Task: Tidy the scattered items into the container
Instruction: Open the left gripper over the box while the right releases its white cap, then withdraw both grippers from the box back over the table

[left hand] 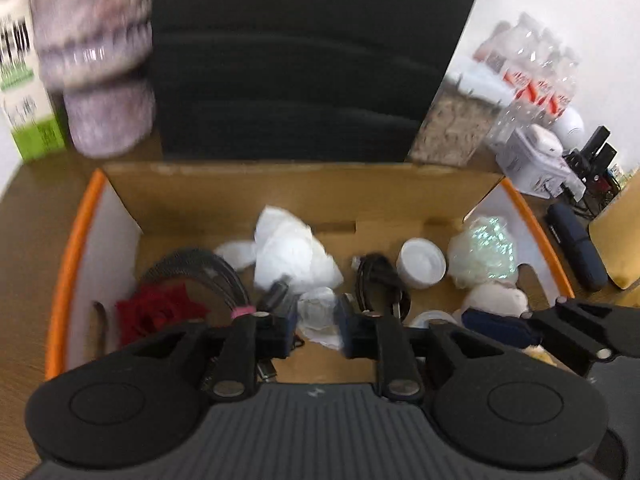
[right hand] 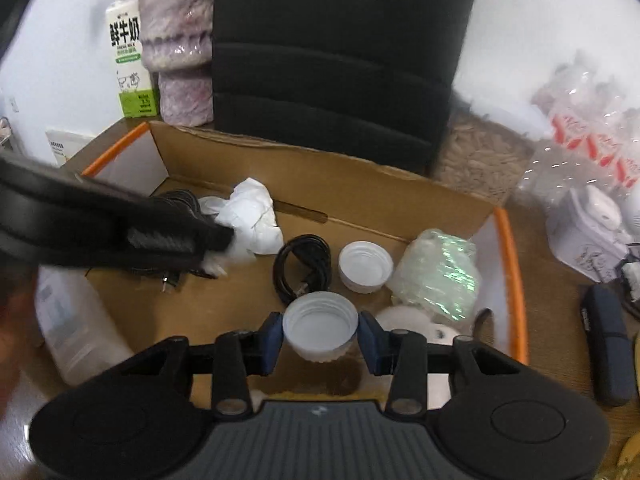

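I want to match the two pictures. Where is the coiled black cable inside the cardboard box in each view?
Left wrist view: the coiled black cable lies right of centre on the box floor, just left of a white lid.
Right wrist view: it lies at the centre, just beyond the white cap between the right tongs.
Shared landmark: the crumpled white tissue, left of the cable in both.
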The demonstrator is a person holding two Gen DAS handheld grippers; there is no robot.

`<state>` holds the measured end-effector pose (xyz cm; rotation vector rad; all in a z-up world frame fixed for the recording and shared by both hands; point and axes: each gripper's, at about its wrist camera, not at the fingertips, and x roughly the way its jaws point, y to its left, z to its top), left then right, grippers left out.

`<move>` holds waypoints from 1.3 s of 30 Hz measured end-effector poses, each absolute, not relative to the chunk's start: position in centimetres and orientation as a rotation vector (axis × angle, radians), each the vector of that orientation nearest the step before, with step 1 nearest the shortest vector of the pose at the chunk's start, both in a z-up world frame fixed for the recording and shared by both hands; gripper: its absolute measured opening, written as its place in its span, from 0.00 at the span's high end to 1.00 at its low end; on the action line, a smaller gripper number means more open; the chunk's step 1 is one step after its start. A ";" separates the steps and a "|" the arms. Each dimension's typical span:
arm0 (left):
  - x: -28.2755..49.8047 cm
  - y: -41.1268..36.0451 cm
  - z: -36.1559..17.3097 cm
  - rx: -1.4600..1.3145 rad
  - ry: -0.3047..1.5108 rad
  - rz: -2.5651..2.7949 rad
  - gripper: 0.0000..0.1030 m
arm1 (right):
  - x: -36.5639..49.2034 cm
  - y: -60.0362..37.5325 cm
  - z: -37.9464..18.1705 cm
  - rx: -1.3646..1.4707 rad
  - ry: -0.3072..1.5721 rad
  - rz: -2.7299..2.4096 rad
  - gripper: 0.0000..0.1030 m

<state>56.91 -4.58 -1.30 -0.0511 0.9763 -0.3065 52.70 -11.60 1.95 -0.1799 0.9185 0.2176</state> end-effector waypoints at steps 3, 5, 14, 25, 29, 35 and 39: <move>56.2 -4.2 -1.4 -0.045 0.965 -0.320 0.49 | 53.2 -11.4 1.2 -0.184 0.945 0.221 0.36; 55.7 -3.6 -0.6 -0.043 0.946 -0.310 0.44 | 52.9 -11.3 1.4 -0.188 0.934 0.216 0.36; 52.9 -0.3 7.0 -0.122 0.843 -0.269 0.18 | 50.2 -14.6 8.3 -0.019 0.846 0.212 0.27; 45.0 0.4 13.5 -0.019 0.755 -0.249 0.02 | 44.2 -14.9 13.8 0.000 0.822 0.209 0.23; 41.0 1.5 14.3 -0.015 0.691 -0.176 0.00 | 41.3 -14.7 15.2 -0.014 0.794 0.218 0.20; 35.0 2.9 14.4 0.003 0.637 -0.139 0.00 | 36.0 -14.5 16.1 -0.032 0.732 0.248 0.19; 29.2 4.6 13.9 -0.023 0.579 -0.179 0.00 | 31.7 -14.8 16.1 -0.031 0.693 0.300 0.17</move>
